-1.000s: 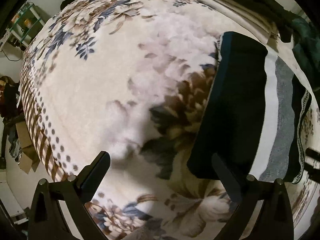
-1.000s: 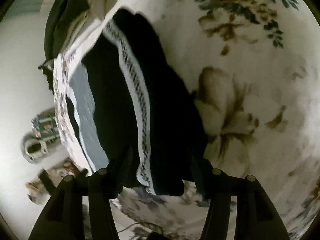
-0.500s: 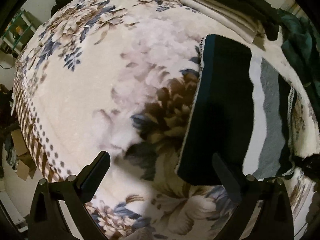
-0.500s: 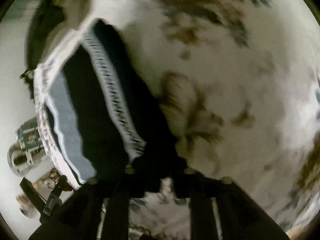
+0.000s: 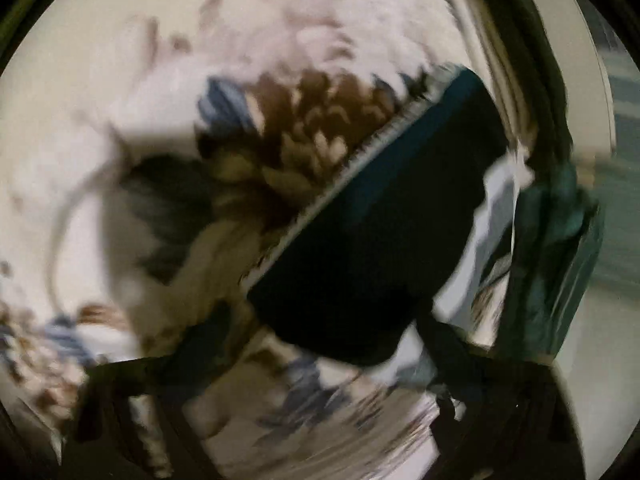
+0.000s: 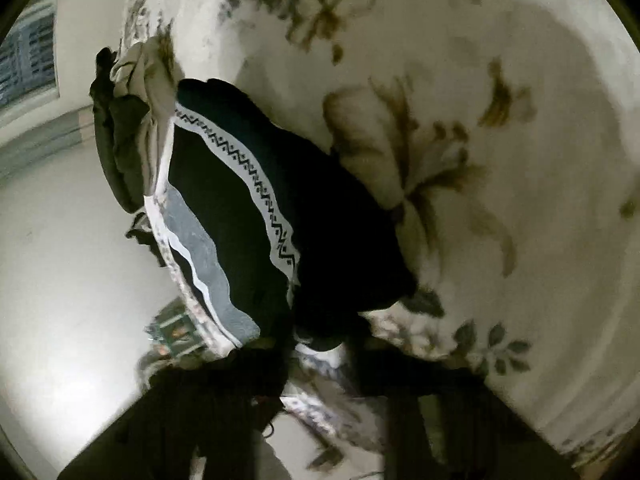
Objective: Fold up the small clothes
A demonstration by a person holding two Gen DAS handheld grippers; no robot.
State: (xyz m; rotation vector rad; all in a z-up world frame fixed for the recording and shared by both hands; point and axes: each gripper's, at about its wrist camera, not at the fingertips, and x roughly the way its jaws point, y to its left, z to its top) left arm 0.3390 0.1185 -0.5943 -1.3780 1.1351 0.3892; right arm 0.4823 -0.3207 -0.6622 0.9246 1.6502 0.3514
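**Both Grippers Closing at Near Hem of Garment**

Since the earlier frames, both views have tilted and drawn nearer the dark folded garment (image 6: pixel 320 216), which lies on the plush floral blanket (image 6: pixel 500 80). Its knit is black with a white zigzag band and a grey panel. The right gripper (image 6: pixel 320 344), angled downward, has just closed and clamps the near hem. The left gripper (image 5: pixel 320 344) has been closing around the garment's near corner; blur hides any contact.

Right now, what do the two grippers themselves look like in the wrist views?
Both are black, hard-looking and plain. The left gripper shows two flat angular fingers, blurred. The right gripper shows two dark, squared fingers on a black body. No markings, cables, sleeves or hands can be made out.
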